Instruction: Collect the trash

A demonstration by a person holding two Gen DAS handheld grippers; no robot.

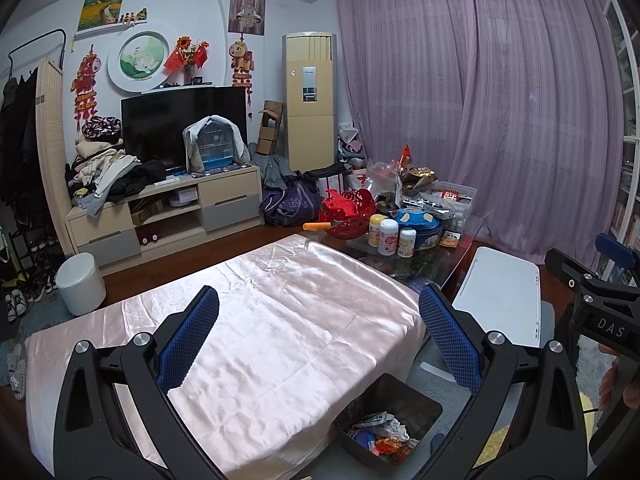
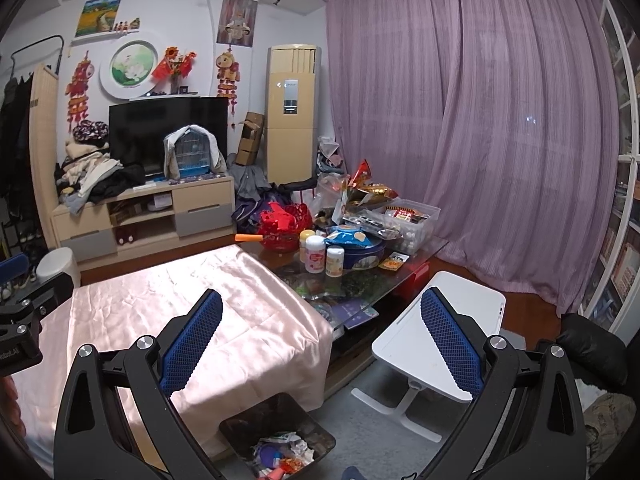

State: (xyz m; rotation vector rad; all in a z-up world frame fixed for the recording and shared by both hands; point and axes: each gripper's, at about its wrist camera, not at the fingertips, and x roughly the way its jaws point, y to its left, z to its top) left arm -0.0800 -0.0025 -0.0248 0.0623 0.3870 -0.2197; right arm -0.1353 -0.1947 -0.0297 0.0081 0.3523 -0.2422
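Note:
A dark trash bin [image 1: 416, 404] stands on the floor by the near corner of the table covered in pink satin cloth [image 1: 280, 320]. It holds crumpled wrappers and scraps [image 1: 380, 434]. It also shows in the right wrist view [image 2: 280, 432] with trash inside [image 2: 286, 454]. My left gripper [image 1: 320, 336] is open and empty, held above the cloth and the bin. My right gripper [image 2: 322, 340] is open and empty, above the table corner [image 2: 240, 312] and the bin. The right gripper's body shows at the right edge of the left wrist view [image 1: 600, 300].
A glass coffee table [image 2: 400, 272] beyond the cloth carries bottles [image 2: 316, 254], a blue tin [image 2: 360, 252], a red basket [image 2: 284, 224] and snack packs. A white folding lap table [image 2: 436, 336] stands to the right. A white bin [image 1: 80, 284] and TV cabinet [image 1: 168, 216] are to the left.

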